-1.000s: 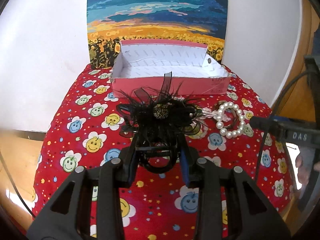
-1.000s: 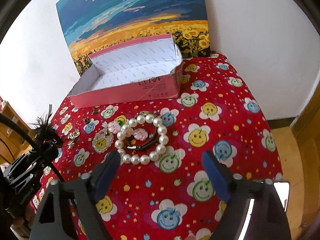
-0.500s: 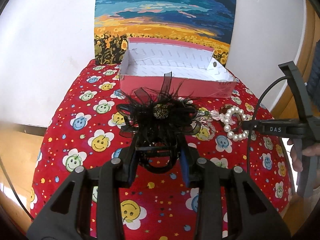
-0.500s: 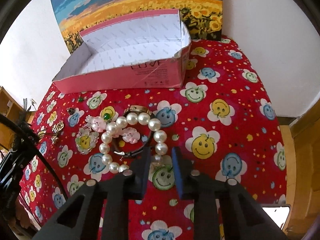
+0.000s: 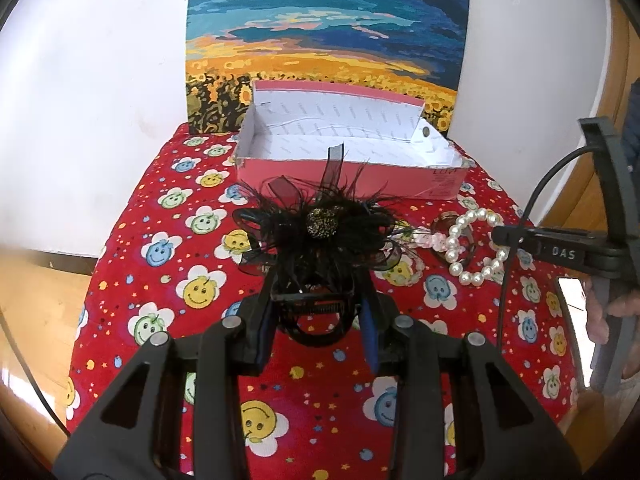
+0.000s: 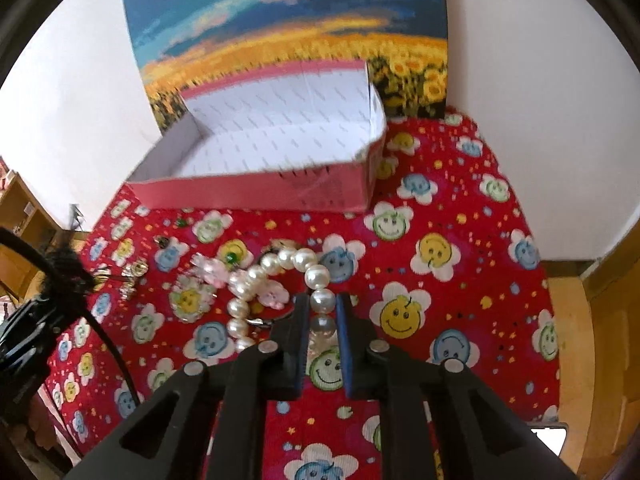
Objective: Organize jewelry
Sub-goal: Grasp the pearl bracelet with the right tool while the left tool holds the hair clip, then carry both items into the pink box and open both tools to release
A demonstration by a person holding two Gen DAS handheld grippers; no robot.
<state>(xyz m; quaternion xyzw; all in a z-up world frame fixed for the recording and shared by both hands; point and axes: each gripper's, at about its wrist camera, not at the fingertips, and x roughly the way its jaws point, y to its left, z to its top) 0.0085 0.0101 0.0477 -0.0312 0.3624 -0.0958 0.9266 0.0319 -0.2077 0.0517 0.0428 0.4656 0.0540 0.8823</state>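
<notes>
Covering the whole tabletop (image 5: pixel 168 240) is a red cloth printed with smiley-face flowers in yellow, blue and green, plus a scatter of small stars and dots. At its far edge sits the pink box (image 5: pixel 348 178), open-topped, white inside, and with nothing visible in it. Behind the box a painting (image 5: pixel 328 40) of a sunflower field under a blue sky leans against the white wall (image 5: pixel 92 100). Wooden flooring (image 5: pixel 36 320) shows left of the tabletop, a wooden door frame (image 6: pixel 600 320) to the right. The left gripper (image 5: pixel 320 312) has its fingers clamped on the black base of a feathered hair clip (image 5: pixel 320 228), held up in front of the box, its beaded centre facing the camera. To the right of the clip, the pearl bracelet (image 6: pixel 280 280) lies on the cloth in front of the box, and the right gripper (image 6: pixel 322 316) has its fingers closed tight on one side of the strand, beads showing between the pads. Beside the pearls rest pink flower pieces (image 6: pixel 212 272), and left of those some small gold earrings (image 6: pixel 132 276), all well short of the box.
</notes>
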